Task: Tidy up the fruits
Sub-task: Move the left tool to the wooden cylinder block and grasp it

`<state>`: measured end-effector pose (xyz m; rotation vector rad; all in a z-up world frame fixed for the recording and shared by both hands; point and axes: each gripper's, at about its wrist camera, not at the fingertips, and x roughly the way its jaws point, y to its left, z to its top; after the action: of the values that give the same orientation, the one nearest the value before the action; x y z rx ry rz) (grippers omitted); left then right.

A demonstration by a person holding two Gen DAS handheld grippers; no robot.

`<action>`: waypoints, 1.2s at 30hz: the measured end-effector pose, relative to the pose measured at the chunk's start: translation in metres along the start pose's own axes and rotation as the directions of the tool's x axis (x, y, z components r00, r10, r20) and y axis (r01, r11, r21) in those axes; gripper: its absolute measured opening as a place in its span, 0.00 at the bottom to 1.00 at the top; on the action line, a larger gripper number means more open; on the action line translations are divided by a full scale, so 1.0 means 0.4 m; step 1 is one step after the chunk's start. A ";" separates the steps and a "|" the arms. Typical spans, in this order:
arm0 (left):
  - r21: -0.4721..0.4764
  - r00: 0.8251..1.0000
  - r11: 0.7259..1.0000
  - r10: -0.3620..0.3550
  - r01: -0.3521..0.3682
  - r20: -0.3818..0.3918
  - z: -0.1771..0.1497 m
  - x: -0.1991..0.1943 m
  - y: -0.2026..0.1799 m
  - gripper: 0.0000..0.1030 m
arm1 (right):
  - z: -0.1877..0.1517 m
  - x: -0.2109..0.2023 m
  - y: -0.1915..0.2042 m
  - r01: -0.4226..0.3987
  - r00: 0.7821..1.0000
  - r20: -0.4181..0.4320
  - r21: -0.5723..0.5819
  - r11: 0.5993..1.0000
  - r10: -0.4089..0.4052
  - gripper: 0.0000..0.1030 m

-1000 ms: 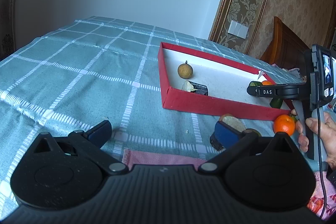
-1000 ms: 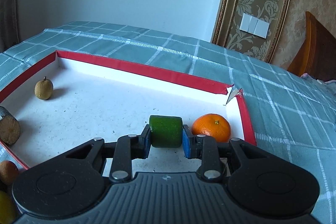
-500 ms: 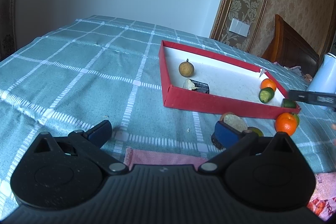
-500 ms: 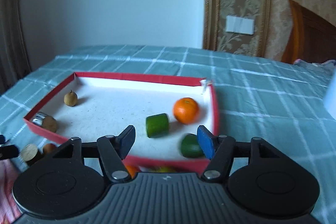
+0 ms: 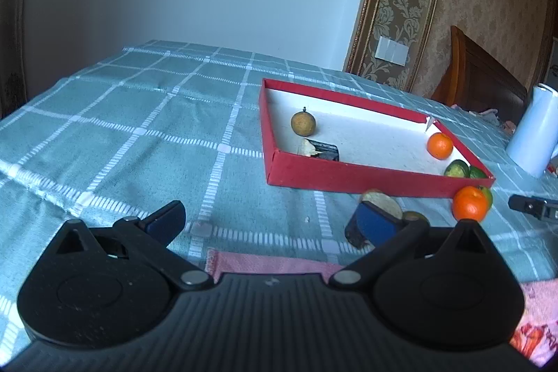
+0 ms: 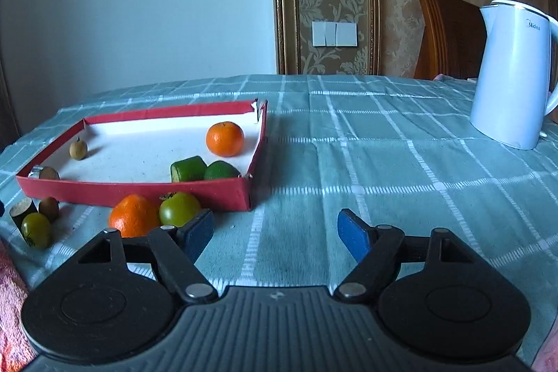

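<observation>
A red tray (image 6: 139,194) with a white floor holds an orange (image 6: 225,139), a green cylinder piece (image 6: 188,169), a green fruit (image 6: 221,170), a brown round fruit (image 6: 77,150) and a log piece (image 6: 47,173). On the cloth in front of it lie another orange (image 6: 134,220), a green tomato (image 6: 179,209), a yellow-green tomato (image 6: 36,230) and a small log (image 6: 21,210). My right gripper (image 6: 275,232) hovers right of these, jaws opening, nothing between them. My left gripper (image 5: 270,220) stands open and empty, its right pad just in front of a log slice (image 5: 380,199).
A white electric kettle (image 6: 512,75) stands on the checked tablecloth at the far right. A pink cloth (image 5: 272,262) lies at the near table edge under the left gripper. A wooden chair (image 6: 450,33) stands behind the table. Bare tablecloth stretches left of the tray.
The right gripper let go of the green cylinder inside the tray, opened, and drew back out to the tray's near right side. The left gripper stayed put.
</observation>
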<state>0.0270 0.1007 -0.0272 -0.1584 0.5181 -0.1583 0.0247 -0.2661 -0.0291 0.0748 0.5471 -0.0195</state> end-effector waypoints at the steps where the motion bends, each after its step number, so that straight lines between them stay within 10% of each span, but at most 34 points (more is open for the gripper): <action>1: -0.005 1.000 1.000 -0.006 0.006 0.004 -0.001 -0.007 -0.003 1.00 | -0.002 0.003 -0.003 0.000 1.000 -0.009 0.003 1.000 0.000 0.76; 11: 0.232 1.000 0.972 0.021 -0.021 0.000 -0.018 0.000 -0.126 1.00 | -0.011 0.006 -0.010 -0.015 1.000 -0.019 0.029 0.999 0.015 0.76; 36: 0.267 0.993 0.963 -0.014 0.044 -0.115 -0.015 0.067 -0.136 0.74 | -0.010 0.010 -0.022 -0.010 0.999 -0.038 0.071 0.997 0.012 0.82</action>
<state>0.0409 0.0418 -0.0347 0.1093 0.6007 -0.2658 0.0258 -0.2746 -0.0353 0.1470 0.5846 -0.0268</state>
